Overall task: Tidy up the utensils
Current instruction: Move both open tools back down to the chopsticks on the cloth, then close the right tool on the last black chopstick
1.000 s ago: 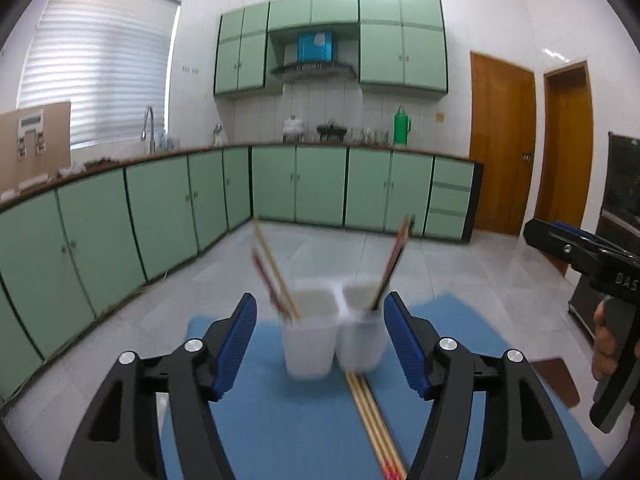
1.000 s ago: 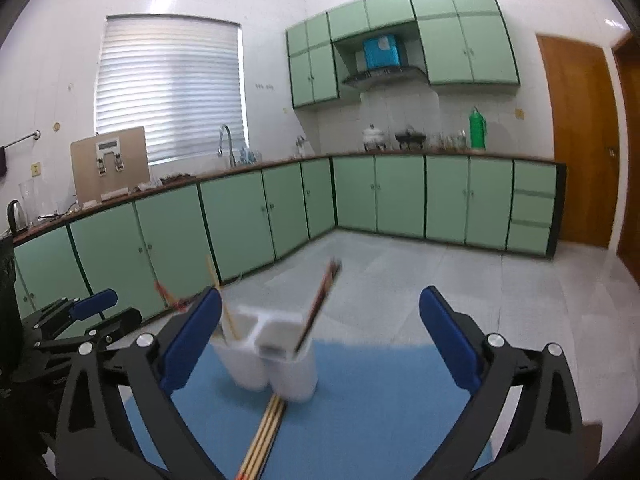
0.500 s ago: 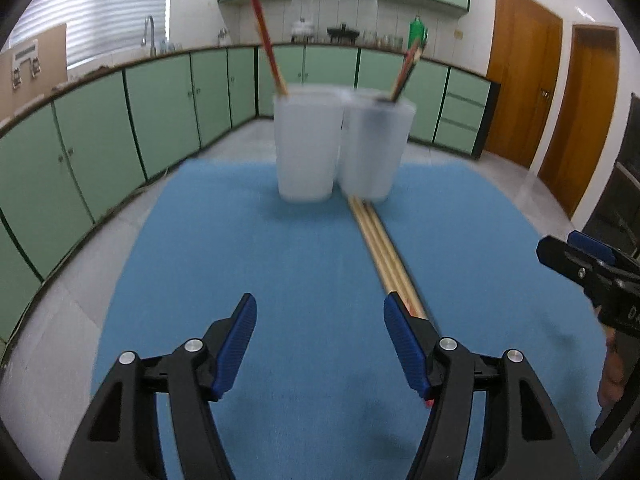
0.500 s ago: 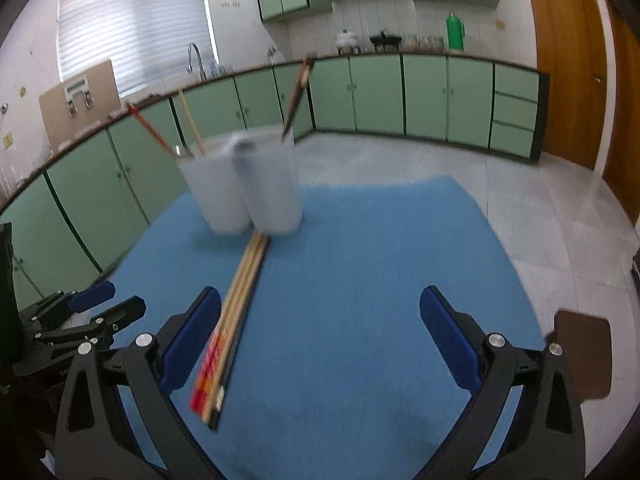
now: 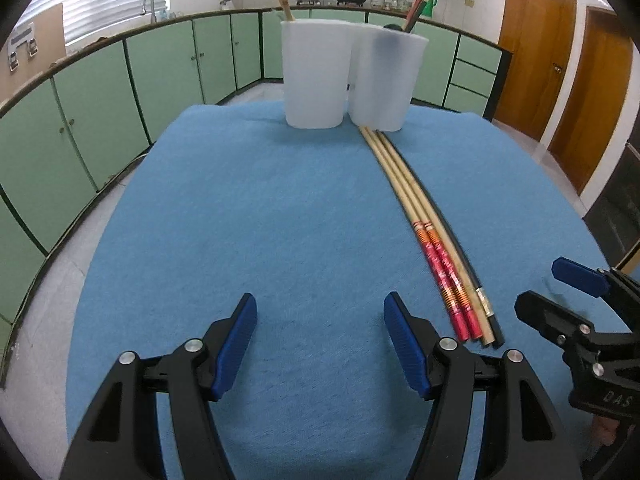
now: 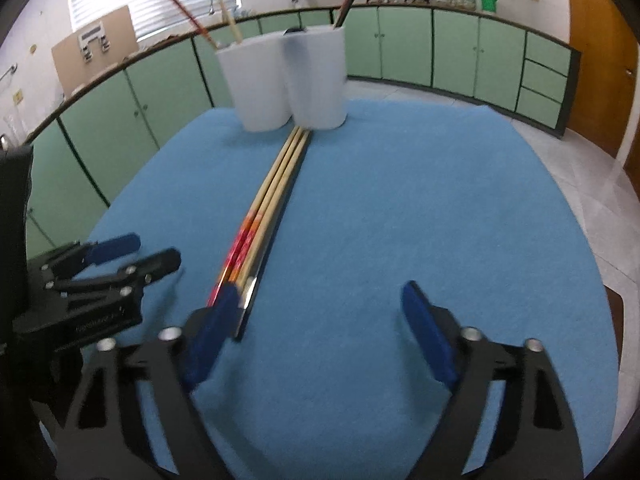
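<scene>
Several chopsticks (image 5: 430,222) lie side by side on the blue mat (image 5: 256,216), two with red ends, one plain wood, one black. Their far tips touch a white two-cup holder (image 5: 348,76) that has a few chopsticks standing in it. My left gripper (image 5: 320,336) is open and empty, low over the mat, left of the chopsticks' near ends. My right gripper (image 6: 316,324) is open and empty; its left finger (image 6: 208,332) is just over the chopsticks' (image 6: 272,200) near ends. The holder (image 6: 284,80) stands at the mat's far edge.
The blue mat (image 6: 440,208) covers a round table. Green kitchen cabinets (image 5: 100,92) run along the walls behind, with wooden doors (image 5: 568,64) at the right. The right gripper (image 5: 588,312) shows in the left wrist view; the left gripper (image 6: 100,276) shows in the right wrist view.
Both grippers have dropped from high above the table to low over the mat's near side. The holder and chopsticks have not moved. Both stay open.
</scene>
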Demonstrator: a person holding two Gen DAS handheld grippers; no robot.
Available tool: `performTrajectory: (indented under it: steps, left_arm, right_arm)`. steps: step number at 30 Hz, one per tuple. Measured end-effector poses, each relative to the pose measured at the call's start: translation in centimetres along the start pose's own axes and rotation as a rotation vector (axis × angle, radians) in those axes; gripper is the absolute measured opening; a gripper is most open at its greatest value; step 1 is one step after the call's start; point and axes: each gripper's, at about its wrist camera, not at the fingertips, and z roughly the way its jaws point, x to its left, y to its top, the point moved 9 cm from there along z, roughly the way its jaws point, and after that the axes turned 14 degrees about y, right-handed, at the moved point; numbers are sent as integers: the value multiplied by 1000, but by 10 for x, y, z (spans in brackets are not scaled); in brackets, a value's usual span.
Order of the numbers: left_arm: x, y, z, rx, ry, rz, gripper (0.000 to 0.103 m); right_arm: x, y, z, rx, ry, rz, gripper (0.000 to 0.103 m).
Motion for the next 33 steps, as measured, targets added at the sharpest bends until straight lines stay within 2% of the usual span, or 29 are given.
performTrajectory:
  steps: [8, 18, 22, 25, 28, 33]
  left_arm:
    - [4, -5, 0, 6, -2, -7, 65]
    - [2, -6, -1, 9, -9, -15, 66]
    - [2, -6, -1, 8, -12, -20, 66]
    - [2, -6, -1, 9, -13, -21, 66]
    - [2, -6, -1, 9, -12, -20, 67]
    - [2, -6, -1, 9, -12, -20, 67]
  right_arm:
    - [16, -12, 5, 52, 38, -18, 59]
    - [23, -15, 10, 74, 6, -63, 56]
    - [15, -14, 5, 69, -49, -70, 54]
    - [11, -14, 2, 65, -40, -56, 50]
    - [16, -19, 2, 70, 14, -45, 43]
    - [25, -18, 8, 76, 23, -69, 28]
